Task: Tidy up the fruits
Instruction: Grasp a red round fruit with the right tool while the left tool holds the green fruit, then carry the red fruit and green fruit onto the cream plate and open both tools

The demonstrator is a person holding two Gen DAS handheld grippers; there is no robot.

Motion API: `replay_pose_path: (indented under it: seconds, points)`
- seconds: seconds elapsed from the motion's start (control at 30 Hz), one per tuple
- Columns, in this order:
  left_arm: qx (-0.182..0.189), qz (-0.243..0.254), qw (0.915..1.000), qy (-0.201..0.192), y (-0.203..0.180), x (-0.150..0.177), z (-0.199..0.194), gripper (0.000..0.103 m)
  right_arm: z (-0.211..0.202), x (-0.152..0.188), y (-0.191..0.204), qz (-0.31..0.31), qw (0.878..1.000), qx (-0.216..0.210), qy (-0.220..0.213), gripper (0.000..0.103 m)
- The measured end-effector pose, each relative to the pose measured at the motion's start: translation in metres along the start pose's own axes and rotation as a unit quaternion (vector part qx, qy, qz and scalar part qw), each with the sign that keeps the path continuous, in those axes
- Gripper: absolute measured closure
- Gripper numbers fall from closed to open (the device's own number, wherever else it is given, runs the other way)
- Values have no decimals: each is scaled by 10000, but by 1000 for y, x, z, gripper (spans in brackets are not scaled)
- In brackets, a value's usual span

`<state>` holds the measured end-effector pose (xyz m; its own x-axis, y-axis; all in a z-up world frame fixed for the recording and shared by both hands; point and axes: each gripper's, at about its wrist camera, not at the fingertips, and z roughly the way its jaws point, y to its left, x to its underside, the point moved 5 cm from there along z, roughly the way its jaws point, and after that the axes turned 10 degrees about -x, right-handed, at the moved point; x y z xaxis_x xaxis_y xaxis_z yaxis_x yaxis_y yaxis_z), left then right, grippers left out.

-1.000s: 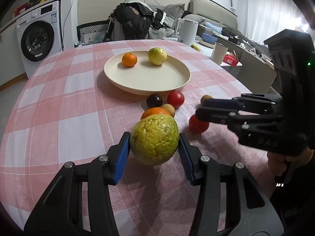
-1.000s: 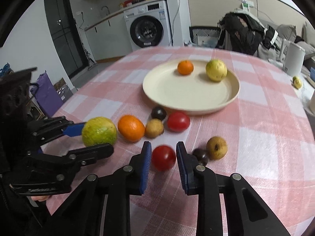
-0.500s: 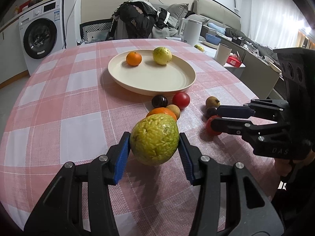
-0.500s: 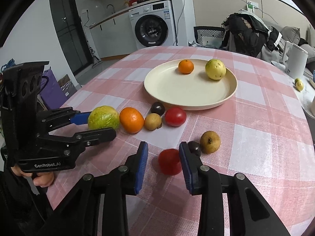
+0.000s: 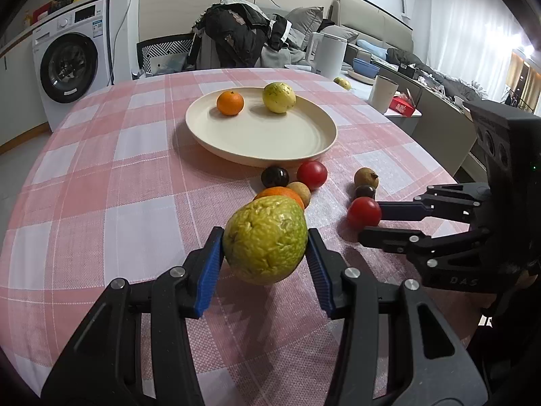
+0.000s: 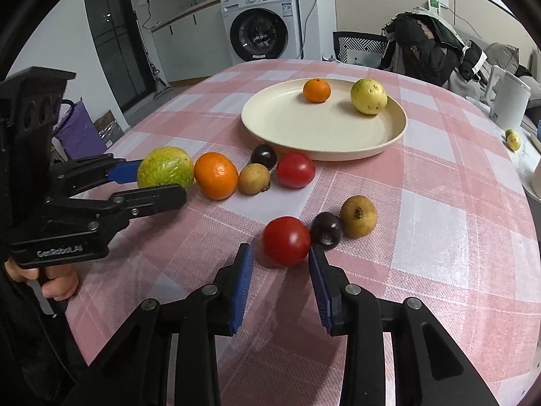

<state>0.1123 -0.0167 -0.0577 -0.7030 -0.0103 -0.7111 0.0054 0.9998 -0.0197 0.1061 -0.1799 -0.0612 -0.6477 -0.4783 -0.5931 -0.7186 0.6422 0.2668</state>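
My left gripper (image 5: 265, 264) is shut on a green bumpy fruit (image 5: 266, 238), also seen in the right wrist view (image 6: 165, 167). My right gripper (image 6: 280, 280) is open; a red tomato (image 6: 286, 241) sits on the cloth just beyond its fingertips, also in the left wrist view (image 5: 364, 210). A cream plate (image 5: 270, 135) holds a small orange (image 5: 230, 103) and a yellow-green fruit (image 5: 279, 97). Loose on the cloth lie an orange (image 6: 216, 176), a brown fruit (image 6: 254, 178), a dark plum (image 6: 263, 156), a second tomato (image 6: 296, 170), another dark plum (image 6: 326, 230) and a tan fruit (image 6: 358, 216).
The round table has a pink checked cloth (image 5: 101, 186). A washing machine (image 6: 260, 34) and a chair with dark clothes (image 6: 422, 47) stand behind it. A white kettle (image 5: 329, 55) and a side table with cups (image 5: 382, 93) are at the far right.
My right gripper has opened and drawn back from the red tomato, which now rests on the cloth by the dark plum. My left gripper still holds the green fruit.
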Motion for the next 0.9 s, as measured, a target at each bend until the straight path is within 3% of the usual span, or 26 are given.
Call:
replay_pose_path:
  seconds: [0.5, 0.87, 0.9]
  points:
    - [11, 34, 10000, -20, -2, -4, 2, 58, 1, -8, 15, -252, 9995, -169, -27, 68]
    - [-10, 19, 10000, -39, -2, -5, 3, 58, 16, -13, 18, -365, 9993, 50, 107, 68]
    - [-13, 21, 10000, -54, -2, -5, 2, 58, 15, -13, 18, -387, 9992, 64, 83, 72]
